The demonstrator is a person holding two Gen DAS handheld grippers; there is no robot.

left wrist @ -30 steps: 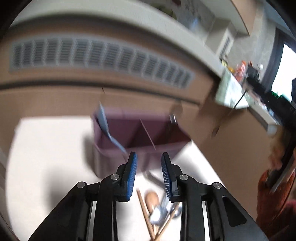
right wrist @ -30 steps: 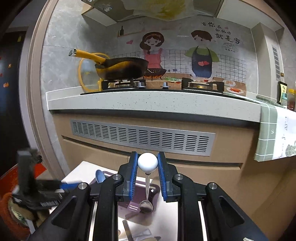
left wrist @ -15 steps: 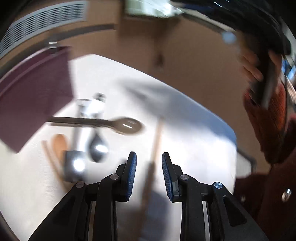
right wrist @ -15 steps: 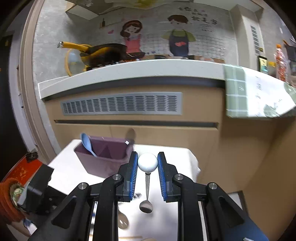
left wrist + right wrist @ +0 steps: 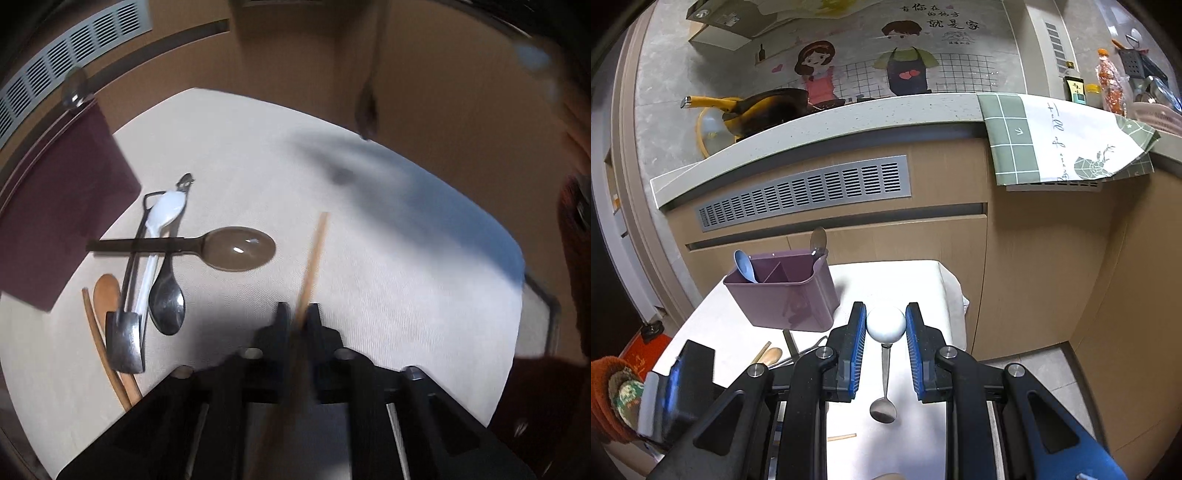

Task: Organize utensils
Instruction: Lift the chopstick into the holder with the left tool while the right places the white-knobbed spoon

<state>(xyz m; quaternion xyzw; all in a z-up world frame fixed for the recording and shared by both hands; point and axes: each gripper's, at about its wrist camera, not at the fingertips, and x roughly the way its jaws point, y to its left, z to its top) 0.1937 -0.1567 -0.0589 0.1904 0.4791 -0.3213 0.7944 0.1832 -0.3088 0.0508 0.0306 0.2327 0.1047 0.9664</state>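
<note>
Left gripper (image 5: pixel 297 318) is closing on a wooden chopstick (image 5: pixel 313 258) lying on the white bench (image 5: pixel 369 221); its jaws are together around the stick. Right gripper (image 5: pixel 885 345) is clamping the white ball end of a metal spoon (image 5: pixel 883 384), which is hanging bowl-down above the bench. Left of the chopstick, a brown spoon (image 5: pixel 236 247), a white plastic spoon (image 5: pixel 162 218) and other utensils are lying crossed. At the far left, a purple organizer (image 5: pixel 786 288) is holding a blue spoon (image 5: pixel 744 266).
</note>
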